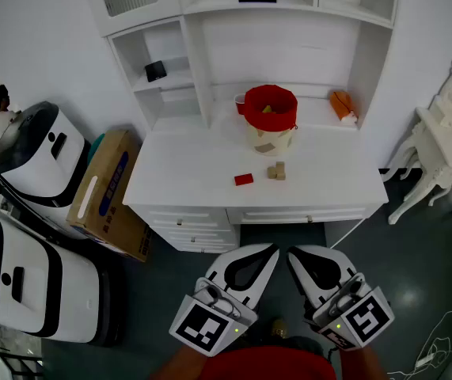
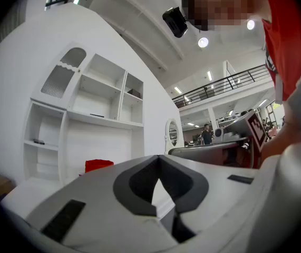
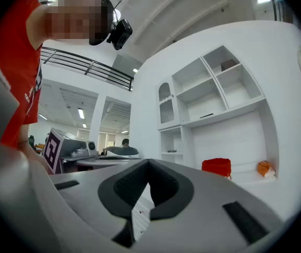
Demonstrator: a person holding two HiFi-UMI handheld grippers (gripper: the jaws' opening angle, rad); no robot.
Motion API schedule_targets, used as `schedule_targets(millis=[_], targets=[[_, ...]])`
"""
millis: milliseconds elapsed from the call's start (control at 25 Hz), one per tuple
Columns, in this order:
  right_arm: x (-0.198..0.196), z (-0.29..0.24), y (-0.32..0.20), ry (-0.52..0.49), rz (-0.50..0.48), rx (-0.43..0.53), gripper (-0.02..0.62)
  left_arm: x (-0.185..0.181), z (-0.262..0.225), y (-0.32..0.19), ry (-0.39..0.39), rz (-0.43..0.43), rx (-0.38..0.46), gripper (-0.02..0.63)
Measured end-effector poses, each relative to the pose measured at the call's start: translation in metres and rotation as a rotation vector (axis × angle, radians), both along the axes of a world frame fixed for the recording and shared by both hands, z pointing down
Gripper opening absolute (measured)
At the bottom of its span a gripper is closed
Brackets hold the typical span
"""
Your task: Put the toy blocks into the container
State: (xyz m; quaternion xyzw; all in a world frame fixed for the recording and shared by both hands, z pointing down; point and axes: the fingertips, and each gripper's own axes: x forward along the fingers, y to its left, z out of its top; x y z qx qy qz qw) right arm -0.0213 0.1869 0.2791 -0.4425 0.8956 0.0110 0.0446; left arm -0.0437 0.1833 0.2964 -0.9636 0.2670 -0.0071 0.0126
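While held at bottom centre, left gripper (image 1: 271, 251) and right gripper (image 1: 294, 253) are clenched, empty; only head view shows red block (image 1: 244, 179).

Blue print on the cardboard box (image 1: 107, 192) — illegible.

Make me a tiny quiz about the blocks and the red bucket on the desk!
1. True or false: the red block is inside the red container.
2. The tan blocks lie: A on the desk, B in the container, C stacked on the red block.
3. Fill in: the left gripper and right gripper both have their jaws ___.
Key: 1 false; 2 A; 3 shut.
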Motion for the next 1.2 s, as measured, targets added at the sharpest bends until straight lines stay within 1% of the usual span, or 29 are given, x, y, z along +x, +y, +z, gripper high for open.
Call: schedule_targets(millis=[440,680,880,1000,1080,1200], targets=[[0.003,0.003,0.001,0.005,-0.004,0.000,0.008,0.005,0.001,0.001,-0.002,0.011,0.003,0.009],[0.004,0.001,0.001,-0.012,-0.019,0.006,0.009,0.008,0.003,-0.001,0.002,0.007,-0.008,0.009],[0.013,0.004,-0.002,-0.025,-0.007,-0.002,0.011,0.008,0.005,-0.008,0.008,-0.005,-0.013,0.009],[0.020,0.007,-0.004,-0.015,-0.017,-0.011,0.011,0.008,0.004,-0.017,0.024,-0.017,-0.018,0.009],[0.027,0.005,-0.007,-0.030,-0.017,-0.005,0.011,0.011,0.002,-0.022,0.039,-0.028,-0.006,0.009],[0.037,0.003,-0.011,-0.044,-0.030,-0.003,0.011,0.019,-0.004,-0.027,0.061,-0.044,0.043,0.009]])
